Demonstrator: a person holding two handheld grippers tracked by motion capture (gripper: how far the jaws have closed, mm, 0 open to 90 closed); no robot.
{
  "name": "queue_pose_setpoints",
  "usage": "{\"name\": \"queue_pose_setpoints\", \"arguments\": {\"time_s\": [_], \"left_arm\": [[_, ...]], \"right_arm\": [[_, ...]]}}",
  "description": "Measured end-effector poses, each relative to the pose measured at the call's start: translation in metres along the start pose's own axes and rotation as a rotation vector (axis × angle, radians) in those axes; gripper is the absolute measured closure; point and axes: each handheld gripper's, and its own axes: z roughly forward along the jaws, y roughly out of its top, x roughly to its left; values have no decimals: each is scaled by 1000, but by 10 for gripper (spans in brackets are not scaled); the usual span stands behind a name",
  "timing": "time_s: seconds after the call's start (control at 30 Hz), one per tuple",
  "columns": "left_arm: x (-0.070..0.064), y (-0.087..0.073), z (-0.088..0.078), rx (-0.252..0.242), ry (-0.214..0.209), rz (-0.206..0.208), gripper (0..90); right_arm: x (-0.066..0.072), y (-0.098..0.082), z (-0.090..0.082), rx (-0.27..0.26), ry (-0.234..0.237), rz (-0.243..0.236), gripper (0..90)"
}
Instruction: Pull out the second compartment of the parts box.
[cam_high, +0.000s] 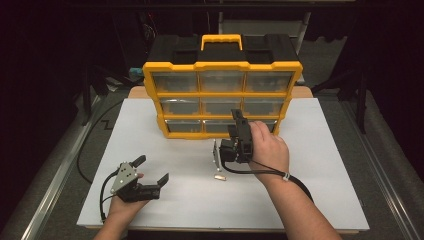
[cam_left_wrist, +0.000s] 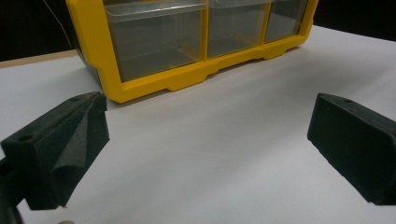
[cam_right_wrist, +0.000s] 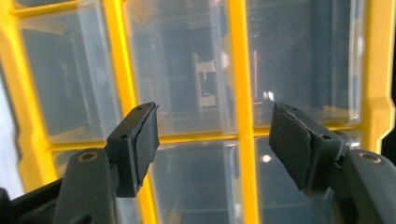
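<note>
A yellow and black drawer cabinet (cam_high: 222, 95) with rows of clear plastic drawers stands at the back of the white board (cam_high: 310, 190). My right gripper (cam_high: 239, 122) is held up close in front of its lower middle drawers. In the right gripper view its jaws (cam_right_wrist: 215, 140) stand open with nothing between them, facing the clear drawer fronts (cam_right_wrist: 187, 93) and a yellow divider (cam_right_wrist: 238, 70). My left gripper (cam_high: 150, 170) rests low at the front left of the board, open and empty. In the left gripper view (cam_left_wrist: 205, 149) it looks toward the cabinet's bottom drawer row (cam_left_wrist: 187, 42).
A small pale metal piece (cam_high: 219, 176) lies on the board just below the right hand. Beyond the cabinet the background is dark, with cables and frame legs. A black cable (cam_high: 87, 145) runs along the left edge of the board.
</note>
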Motion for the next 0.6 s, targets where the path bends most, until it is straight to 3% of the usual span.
{"name": "queue_pose_setpoints", "arguments": {"time_s": [0.1, 0.13, 0.6], "left_arm": [[0, 0, 0, -1, -1, 5, 3], [0, 0, 0, 0, -1, 7, 3], [0, 0, -1, -2, -3, 11, 3]], "right_arm": [[-8, 2, 1, -10, -13, -26, 342], [-9, 3, 2, -1, -11, 3, 343], [-40, 17, 9, -13, -55, -9, 371]]}}
